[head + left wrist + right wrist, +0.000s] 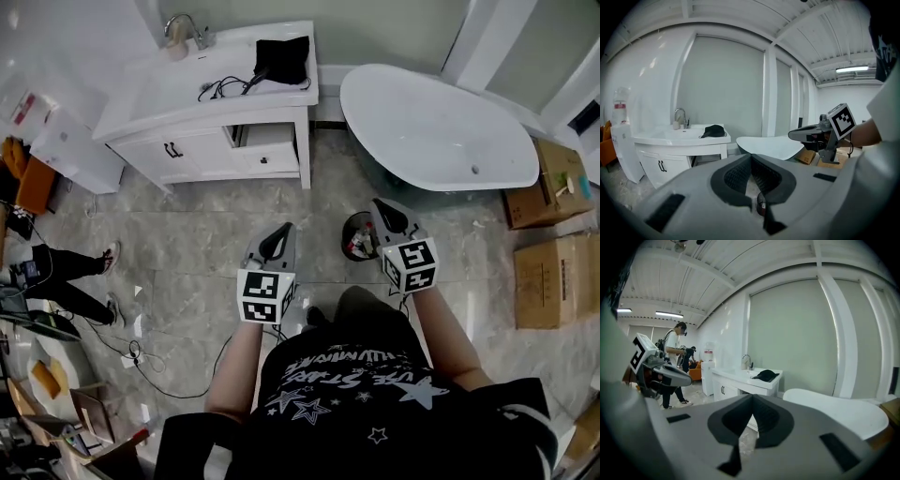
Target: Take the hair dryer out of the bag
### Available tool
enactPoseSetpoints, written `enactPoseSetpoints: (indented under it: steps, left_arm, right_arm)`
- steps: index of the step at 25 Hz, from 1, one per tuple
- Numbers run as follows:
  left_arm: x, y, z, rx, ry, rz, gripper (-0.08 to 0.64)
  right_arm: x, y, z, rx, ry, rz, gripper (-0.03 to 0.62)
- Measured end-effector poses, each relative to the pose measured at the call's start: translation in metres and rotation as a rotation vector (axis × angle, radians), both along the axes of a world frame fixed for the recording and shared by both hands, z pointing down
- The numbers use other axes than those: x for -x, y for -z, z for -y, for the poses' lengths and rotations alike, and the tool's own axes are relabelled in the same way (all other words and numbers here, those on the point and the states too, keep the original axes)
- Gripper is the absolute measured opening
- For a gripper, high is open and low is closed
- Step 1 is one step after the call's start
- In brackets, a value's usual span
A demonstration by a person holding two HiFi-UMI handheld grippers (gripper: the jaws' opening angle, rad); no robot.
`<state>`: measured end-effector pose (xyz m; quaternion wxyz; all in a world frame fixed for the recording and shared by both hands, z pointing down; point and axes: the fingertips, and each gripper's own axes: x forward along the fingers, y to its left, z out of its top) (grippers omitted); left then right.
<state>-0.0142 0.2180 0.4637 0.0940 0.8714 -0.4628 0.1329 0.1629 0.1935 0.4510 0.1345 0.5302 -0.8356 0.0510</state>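
Matt black cloth bag (283, 58) on a glossy white table (150, 94) with a polished metal tap (183, 28); smooth, glossy white bathtub (431, 122); shiny grey stone-look floor (187, 244); matt brown cardboard boxes (553, 281); left claw (751, 157) of matt grey plastic with ribbed black pads (736, 176).

There were two claws, left claw (278, 234) and right claw (387, 210), one bag (282, 58), one bathtub (441, 127), one bin (359, 236), one tap (185, 28).

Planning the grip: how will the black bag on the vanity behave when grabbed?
The black bag looks like soft fabric, slumped on the vanity counter, so it is probably floppy. A black cord lies at its edge, so lifting might drag or snag it.
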Motion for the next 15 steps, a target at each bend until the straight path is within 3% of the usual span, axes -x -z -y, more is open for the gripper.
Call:
enactPoseSetpoints:
  steps: [7,15]
  left_arm:
    - [0.022,-0.002,0.024,0.001,0.045,-0.026,0.012]
    - [0.054,-0.002,0.076,0.001,0.100,-0.017,0.012]
  right_arm:
    - [0.013,0.000,0.025,-0.009,0.018,-0.014,0.008]
    - [0.036,-0.008,0.100,0.003,0.028,0.013,0.021]
